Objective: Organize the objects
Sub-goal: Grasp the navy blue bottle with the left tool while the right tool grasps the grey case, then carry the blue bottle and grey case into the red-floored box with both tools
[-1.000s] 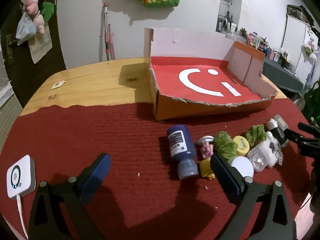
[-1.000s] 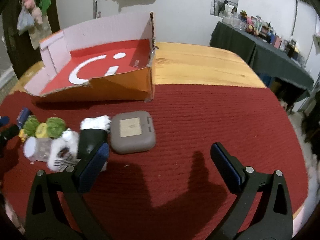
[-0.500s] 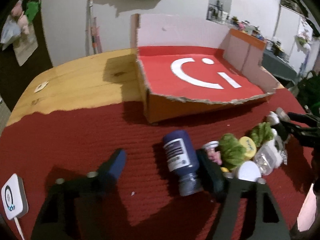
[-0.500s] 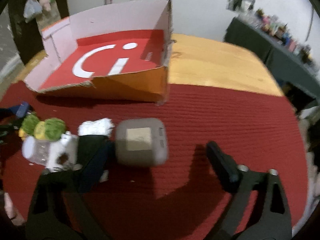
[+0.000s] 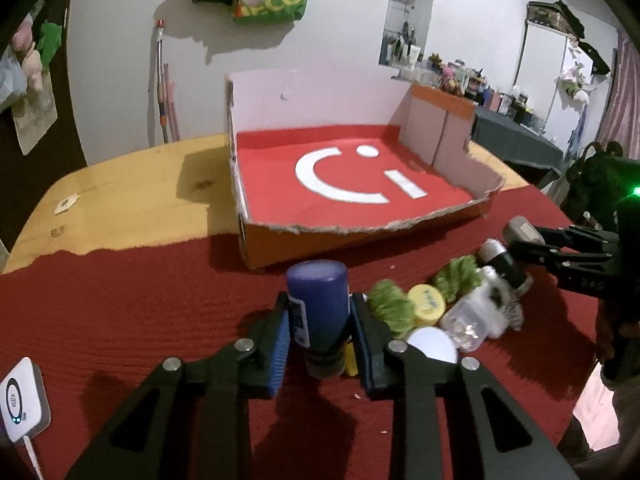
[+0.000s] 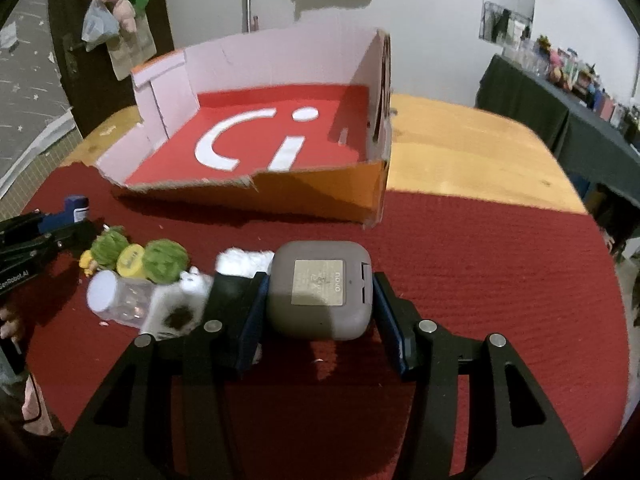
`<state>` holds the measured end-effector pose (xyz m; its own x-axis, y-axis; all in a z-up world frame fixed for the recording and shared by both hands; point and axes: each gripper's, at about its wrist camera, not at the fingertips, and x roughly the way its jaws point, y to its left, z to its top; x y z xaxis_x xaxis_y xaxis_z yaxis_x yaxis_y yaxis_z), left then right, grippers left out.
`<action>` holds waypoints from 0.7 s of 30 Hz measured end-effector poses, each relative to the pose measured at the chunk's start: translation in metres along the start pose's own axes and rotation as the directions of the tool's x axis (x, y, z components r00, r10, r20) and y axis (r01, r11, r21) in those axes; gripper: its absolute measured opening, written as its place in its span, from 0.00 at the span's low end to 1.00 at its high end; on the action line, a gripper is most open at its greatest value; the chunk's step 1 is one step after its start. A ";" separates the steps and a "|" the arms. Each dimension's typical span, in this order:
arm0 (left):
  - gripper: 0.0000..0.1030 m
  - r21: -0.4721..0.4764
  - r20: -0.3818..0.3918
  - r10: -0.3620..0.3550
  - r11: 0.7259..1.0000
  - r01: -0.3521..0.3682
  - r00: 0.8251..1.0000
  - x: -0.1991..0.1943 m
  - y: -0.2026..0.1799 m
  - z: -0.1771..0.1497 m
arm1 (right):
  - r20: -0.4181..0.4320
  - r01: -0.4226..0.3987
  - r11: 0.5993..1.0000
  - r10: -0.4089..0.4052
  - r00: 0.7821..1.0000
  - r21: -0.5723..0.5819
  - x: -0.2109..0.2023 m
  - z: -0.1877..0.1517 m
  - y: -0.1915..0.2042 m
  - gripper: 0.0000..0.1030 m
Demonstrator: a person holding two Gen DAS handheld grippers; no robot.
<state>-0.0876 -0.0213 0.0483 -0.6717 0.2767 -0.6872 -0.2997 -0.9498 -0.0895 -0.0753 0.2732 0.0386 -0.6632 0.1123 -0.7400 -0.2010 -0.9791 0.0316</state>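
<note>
My left gripper (image 5: 320, 310) has a dark blue bottle (image 5: 318, 292) between its blue pads, which press on its sides while the jaws are closing; the bottle tilts up off the red mat. The jaws of my right gripper (image 6: 320, 292) are closing too, their pads against both sides of a grey rounded case (image 6: 316, 256). Between the two lies a pile: green pompoms (image 6: 164, 260), a yellow lid (image 6: 130, 260), a clear jar (image 6: 116, 300) and a white fluffy toy (image 6: 176, 304). An open cardboard box (image 5: 360, 232) with a red floor stands behind, nothing in it.
A red mat (image 6: 480, 280) covers the near half of the wooden table (image 5: 140, 192). A white device with a cable (image 5: 20, 396) lies at the near left. A dark side table with clutter (image 6: 560, 112) stands off to the right.
Both grippers went from wide open to closed on things: the left around the blue bottle, which now tilts up, the right around the grey case. Both cameras moved closer to their objects.
</note>
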 end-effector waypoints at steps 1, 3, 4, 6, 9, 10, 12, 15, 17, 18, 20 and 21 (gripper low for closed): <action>0.28 0.002 0.009 0.000 1.000 0.000 1.000 -0.003 -0.001 0.000 | 0.008 -0.009 1.000 0.009 1.000 0.005 -0.004 0.001 0.001 0.48; 0.28 0.010 0.025 0.001 1.000 -0.001 1.000 -0.009 -0.004 0.001 | 0.027 -0.011 1.000 0.011 1.000 0.005 -0.011 0.005 0.002 0.48; 0.28 0.014 0.029 0.000 1.000 -0.001 1.000 -0.011 -0.005 0.002 | 0.037 -0.011 1.000 0.011 0.999 0.001 -0.016 0.006 0.004 0.48; 0.28 0.011 0.034 0.002 1.000 -0.002 0.999 -0.014 -0.005 0.001 | 0.050 -0.011 1.000 0.010 0.999 0.002 -0.020 0.008 0.005 0.48; 0.28 0.002 0.032 -0.005 1.000 0.005 0.999 -0.017 -0.004 0.000 | 0.064 -0.019 1.000 0.019 0.998 0.002 -0.028 0.010 0.008 0.48; 0.28 0.001 0.033 -0.006 1.000 0.006 0.999 -0.018 -0.004 -0.001 | 0.067 -0.019 1.000 0.019 0.998 -0.001 -0.030 0.010 0.010 0.48; 0.28 0.001 0.037 -0.005 1.000 0.005 0.999 -0.021 -0.005 -0.002 | 0.073 -0.019 1.000 0.019 0.997 -0.003 -0.033 0.011 0.012 0.48; 0.28 0.000 0.040 -0.003 1.000 0.003 0.999 -0.023 -0.006 -0.002 | 0.071 -0.023 1.000 0.023 0.997 -0.002 -0.035 0.009 0.014 0.48; 0.28 -0.004 0.042 -0.005 1.000 0.005 0.999 -0.024 -0.005 -0.003 | 0.069 -0.023 1.000 0.023 0.997 -0.003 -0.035 0.008 0.014 0.48; 0.28 -0.005 0.043 -0.005 1.000 0.006 0.999 -0.025 -0.005 -0.003 | 0.069 -0.023 1.000 0.023 0.997 -0.003 -0.036 0.008 0.015 0.48; 0.28 -0.005 0.045 -0.004 1.000 0.005 0.999 -0.026 -0.004 -0.004 | 0.068 -0.024 1.000 0.024 0.997 -0.002 -0.037 0.007 0.016 0.48; 0.28 -0.005 0.045 -0.004 1.000 0.004 0.999 -0.027 -0.005 -0.004 | 0.068 -0.024 1.000 0.024 0.997 -0.003 -0.037 0.006 0.016 0.48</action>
<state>-0.0654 -0.0250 0.0644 -0.7005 0.2866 -0.6536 -0.2990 -0.9494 -0.0959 -0.0584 0.2541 0.0708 -0.7155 0.1004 -0.6913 -0.1834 -0.9819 0.0471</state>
